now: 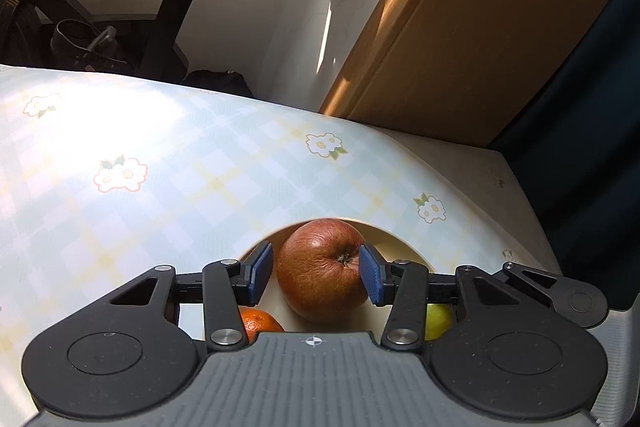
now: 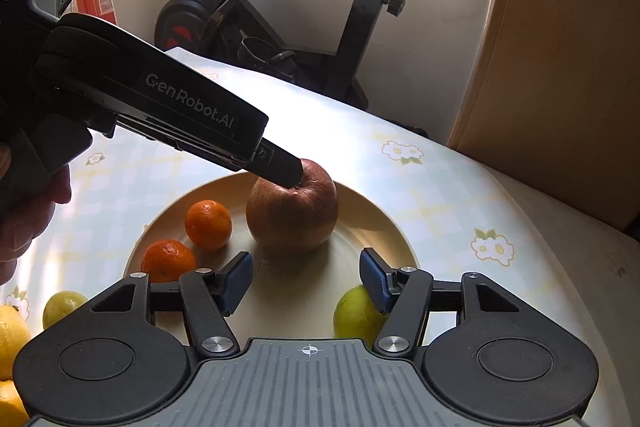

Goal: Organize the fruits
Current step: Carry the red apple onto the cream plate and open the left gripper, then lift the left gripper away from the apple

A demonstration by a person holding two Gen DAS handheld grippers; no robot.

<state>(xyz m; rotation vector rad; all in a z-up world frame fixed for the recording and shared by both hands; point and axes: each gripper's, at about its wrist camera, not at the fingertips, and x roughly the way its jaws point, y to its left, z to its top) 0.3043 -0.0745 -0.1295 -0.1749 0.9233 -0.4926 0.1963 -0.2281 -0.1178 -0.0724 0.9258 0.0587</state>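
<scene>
A large red apple (image 1: 322,269) rests on a cream plate (image 2: 384,227) on the flowered tablecloth. My left gripper (image 1: 316,275) straddles the apple; its right pad touches the skin and a small gap shows at the left pad (image 1: 262,273). In the right wrist view the left gripper's body (image 2: 160,107) reaches down onto the apple (image 2: 292,215). Two mandarins (image 2: 208,225) (image 2: 168,261) and a green fruit (image 2: 356,311) also lie on the plate. My right gripper (image 2: 306,281) is open and empty, hovering over the plate's near side.
A yellow-green fruit (image 2: 64,307) and yellow citrus (image 2: 12,339) lie off the plate at the left. An exercise bike (image 2: 288,27) stands beyond the table. A wooden cabinet (image 2: 560,67) is at the right.
</scene>
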